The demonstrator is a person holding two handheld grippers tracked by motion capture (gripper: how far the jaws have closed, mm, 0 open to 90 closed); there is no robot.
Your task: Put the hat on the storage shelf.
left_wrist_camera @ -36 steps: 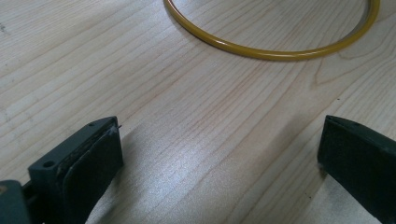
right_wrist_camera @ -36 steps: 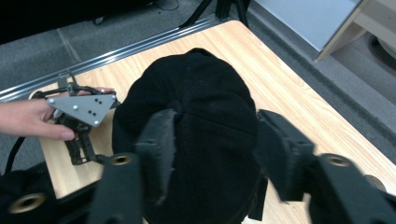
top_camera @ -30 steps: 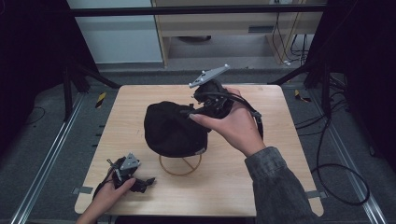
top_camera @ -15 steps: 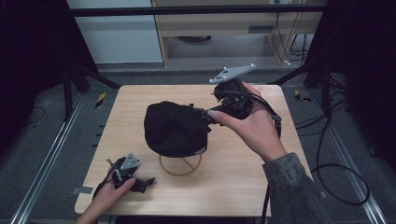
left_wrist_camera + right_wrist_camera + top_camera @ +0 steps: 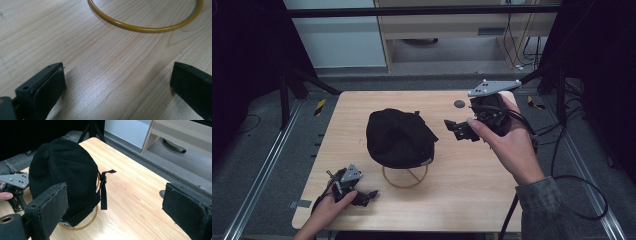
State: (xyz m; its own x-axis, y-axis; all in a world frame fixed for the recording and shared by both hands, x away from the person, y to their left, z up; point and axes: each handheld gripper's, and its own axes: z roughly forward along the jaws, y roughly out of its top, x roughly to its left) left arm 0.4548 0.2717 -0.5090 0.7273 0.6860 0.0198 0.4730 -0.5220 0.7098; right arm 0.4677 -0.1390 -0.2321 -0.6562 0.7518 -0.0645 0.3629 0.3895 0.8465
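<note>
Wood-grain tabletop (image 5: 472,195), pale and rectangular, carries a black fabric cap (image 5: 398,137) near its middle, sitting on a thin yellow-brown ring stand (image 5: 405,178) whose lower arc pokes out from under the cap on the person's side. In the right gripper view the cap's dome (image 5: 62,170) rises well above the table, a black adjuster strap (image 5: 103,192) hangs down its side, and the ring (image 5: 82,226) curves out beneath its edge. The right gripper (image 5: 460,130), held in the person's right hand (image 5: 507,142), hovers just beside the cap on its right, not touching it; its jaws have just been opening and now stand wide apart, with nothing between them but the view of cap and table. A grey three-cornered plate (image 5: 494,87) tops this gripper, and its cable trails off toward the table's right edge. A small dark round mark (image 5: 459,104) lies on the table behind the gripper. The left gripper (image 5: 367,194) rests low at the table's near left corner in the person's left hand (image 5: 329,207), well apart from the cap, pointing toward the ring. In the left gripper view its jaws are spread wide over bare wood, gripping nothing, and the ring's arc (image 5: 147,28) lies on the table ahead of them, clear of both pads.
</note>
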